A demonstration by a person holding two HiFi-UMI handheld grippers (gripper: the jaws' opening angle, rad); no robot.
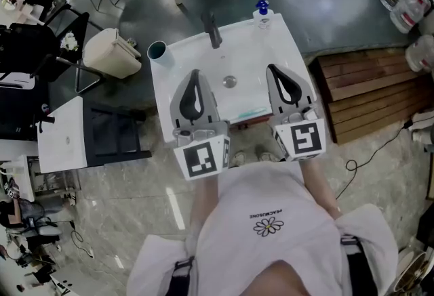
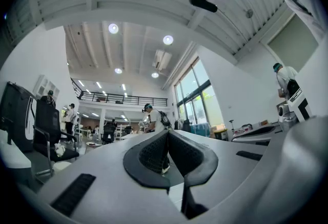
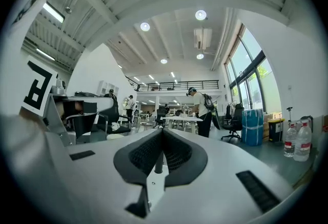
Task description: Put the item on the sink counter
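left gripper (image 1: 195, 75) and right gripper (image 1: 272, 69) both clenched on nothing above the counter (image 1: 285, 51), i'd move slow, minding the cup (image 1: 157, 52) at 10 o'clock and bottle (image 1: 262, 14) at 1.

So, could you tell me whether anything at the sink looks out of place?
A thin teal item lies in the sink basin near its front edge, not on the counter. The cup and bottle stand upright.

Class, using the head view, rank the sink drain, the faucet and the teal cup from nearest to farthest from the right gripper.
From the right gripper:
1. Drain, just to its left.
2. Faucet, farther back and left.
3. Teal cup, far left, beyond the faucet.
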